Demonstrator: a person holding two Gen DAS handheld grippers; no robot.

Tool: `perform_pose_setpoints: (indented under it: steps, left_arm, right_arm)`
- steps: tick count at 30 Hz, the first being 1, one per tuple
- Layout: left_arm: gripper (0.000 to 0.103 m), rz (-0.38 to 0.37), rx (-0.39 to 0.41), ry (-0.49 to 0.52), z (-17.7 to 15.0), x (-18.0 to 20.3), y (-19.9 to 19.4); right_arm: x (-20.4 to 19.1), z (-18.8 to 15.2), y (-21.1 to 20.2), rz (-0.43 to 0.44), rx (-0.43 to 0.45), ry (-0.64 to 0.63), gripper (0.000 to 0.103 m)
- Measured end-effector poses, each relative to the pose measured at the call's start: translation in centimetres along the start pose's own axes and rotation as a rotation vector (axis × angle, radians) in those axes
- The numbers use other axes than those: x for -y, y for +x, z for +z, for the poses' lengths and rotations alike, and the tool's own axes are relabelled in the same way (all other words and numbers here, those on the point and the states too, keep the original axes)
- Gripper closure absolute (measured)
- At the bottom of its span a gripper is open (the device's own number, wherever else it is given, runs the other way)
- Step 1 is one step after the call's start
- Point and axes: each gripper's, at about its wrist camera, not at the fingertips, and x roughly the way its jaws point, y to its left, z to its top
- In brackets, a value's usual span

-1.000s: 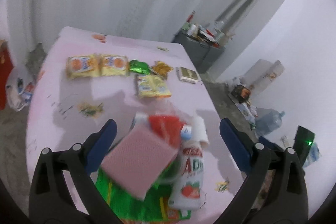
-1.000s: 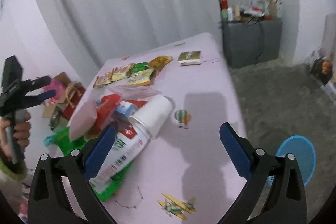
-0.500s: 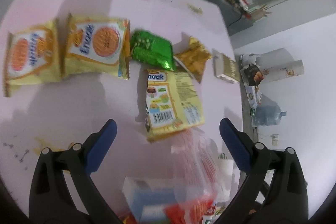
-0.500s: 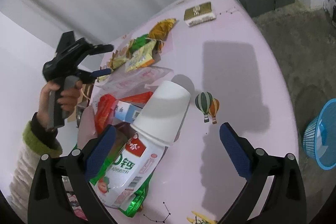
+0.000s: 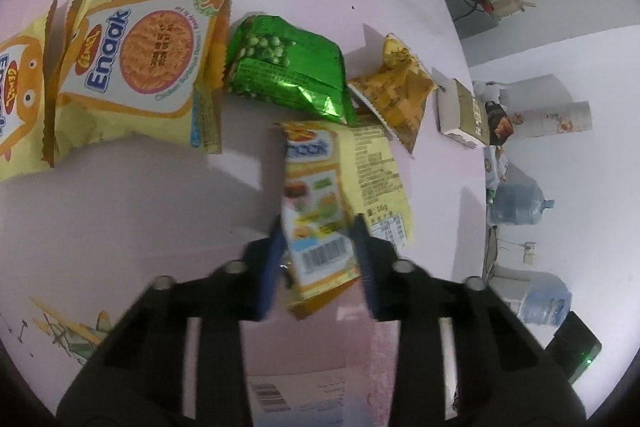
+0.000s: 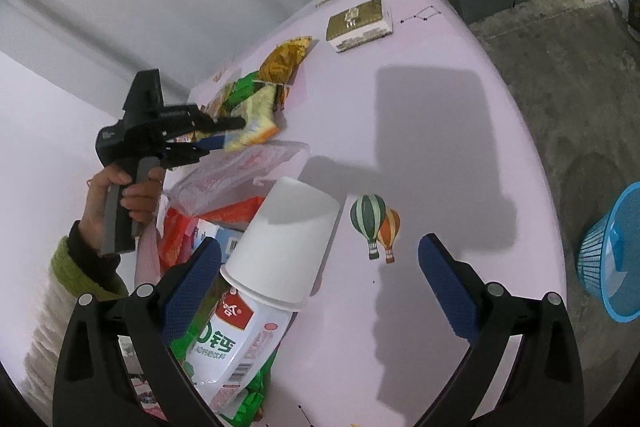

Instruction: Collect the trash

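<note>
Two grippers over pink tabletop [image 6: 440, 115]. Right gripper [image 6: 320, 287]: jaws wide apart, nothing between, hovering by white cup [image 6: 288, 247] lying on bottle [image 6: 236, 343]. Left gripper [image 5: 318, 259]: jaws just closed, clamped on yellow wrapper [image 5: 320, 227], near end lifted. Beyond: green packet [image 5: 288, 67], orange packet [image 5: 400, 91], small box [image 5: 460, 111]. Blue basket [image 6: 612, 255] on floor.

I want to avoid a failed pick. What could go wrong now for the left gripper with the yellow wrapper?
The left gripper, jaws just closing, pinches only the barcode end of the yellow wrapper, so it may slip out. Its far end lies by the green packet, which could be dragged along.
</note>
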Motion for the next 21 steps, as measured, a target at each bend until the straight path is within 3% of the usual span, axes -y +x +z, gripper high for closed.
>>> perform_pose_setpoints:
  steps: [3, 7, 15, 21]
  left_arm:
    - [0.094, -0.022, 0.025, -0.011, -0.1, -0.4, -0.5]
    - [0.101, -0.070, 0.061, -0.020, -0.4, -1.2, -1.8]
    - [0.103, -0.116, 0.145, 0.012, -0.9, -0.9, -4.4]
    - [0.103, -0.133, 0.207, 0.048, -1.3, -0.2, -6.1]
  right_arm:
    - [-0.8, 0.3, -0.7, -0.006, 0.024, -0.031, 0.008]
    - [-2.7, 0.9, -0.9, 0.021, 0.040, -0.097, 0.014]
    - [-9.9, 1.3, 1.5, 0.021, 0.006, -0.391, 0.025]
    - [-14.9, 0.0, 4.5, -0.082, -0.024, -0.653, 0.038]
